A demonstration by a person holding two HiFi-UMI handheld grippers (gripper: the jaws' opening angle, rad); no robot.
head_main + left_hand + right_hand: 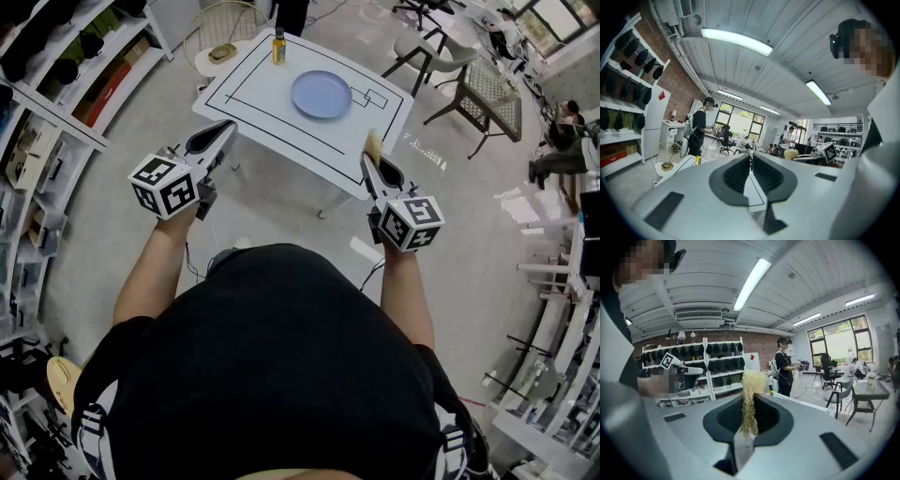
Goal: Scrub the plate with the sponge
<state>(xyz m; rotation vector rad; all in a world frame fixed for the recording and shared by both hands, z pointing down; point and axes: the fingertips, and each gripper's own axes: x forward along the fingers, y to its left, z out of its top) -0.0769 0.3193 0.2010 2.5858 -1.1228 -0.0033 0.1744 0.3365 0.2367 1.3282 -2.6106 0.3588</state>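
On the white table ahead of the person lies the plate, pale blue, flat and face up inside the black marked outline, with a small amber bottle standing well apart at the far edge. Right gripper: jaws closed on the sponge, a yellowish fibrous strip pinched at its lower part, its free end projecting past the jaw tips. Sponge long axis: in line with the jaws, pointing forward and up towards the table; the right gripper view shows the sponge rising upright between the pads. Left gripper: jaws pressed together with nothing between them, as the left gripper view confirms. Governing relation: the plate lies forward of both grippers and between their lines, nearer the right one, a little to its left. Being round, the plate offers no long axis of its own. Both gripper views look out across the room, so neither tool appears lowered to the plate; scrubbing is judged not yet begun
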